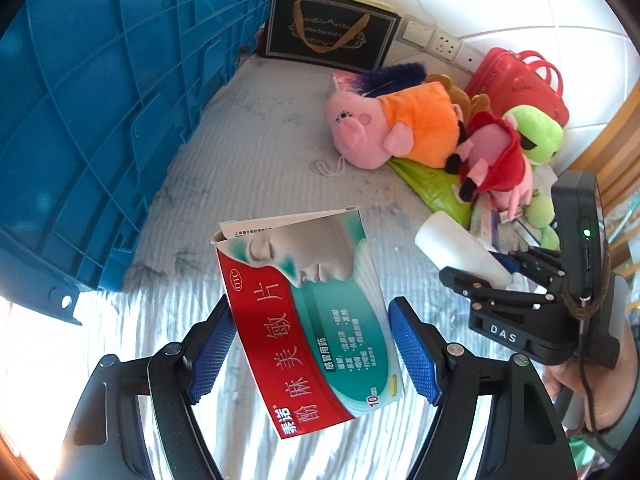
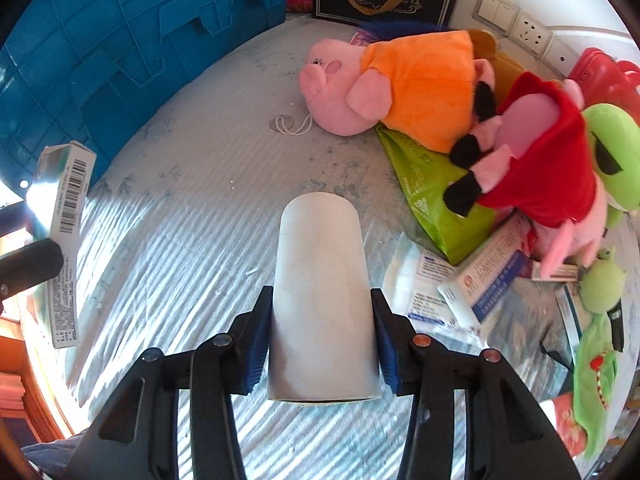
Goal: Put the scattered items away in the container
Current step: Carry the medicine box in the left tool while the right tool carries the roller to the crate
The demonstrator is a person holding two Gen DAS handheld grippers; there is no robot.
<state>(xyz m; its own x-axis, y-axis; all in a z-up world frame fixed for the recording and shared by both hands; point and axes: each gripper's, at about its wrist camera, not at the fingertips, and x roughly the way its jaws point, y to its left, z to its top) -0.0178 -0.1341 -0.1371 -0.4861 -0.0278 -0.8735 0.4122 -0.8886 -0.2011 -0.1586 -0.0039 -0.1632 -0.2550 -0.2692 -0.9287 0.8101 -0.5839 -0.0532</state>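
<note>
My left gripper is shut on a red, white and teal medicine box, held tilted above the grey bedspread with its top flap open. The same box shows at the left edge of the right wrist view. My right gripper is shut on a white cylindrical tube, its blue pads pressing both sides, lifted off the bedspread. From the left wrist view this tube and the right gripper appear at the right, held by a hand. The big blue crate stands on the left.
A pink pig plush in orange, a pig plush in red and a green frog plush lie on a green bag. Several small medicine boxes lie beside them. A red bag, a black gift bag and wall sockets are behind.
</note>
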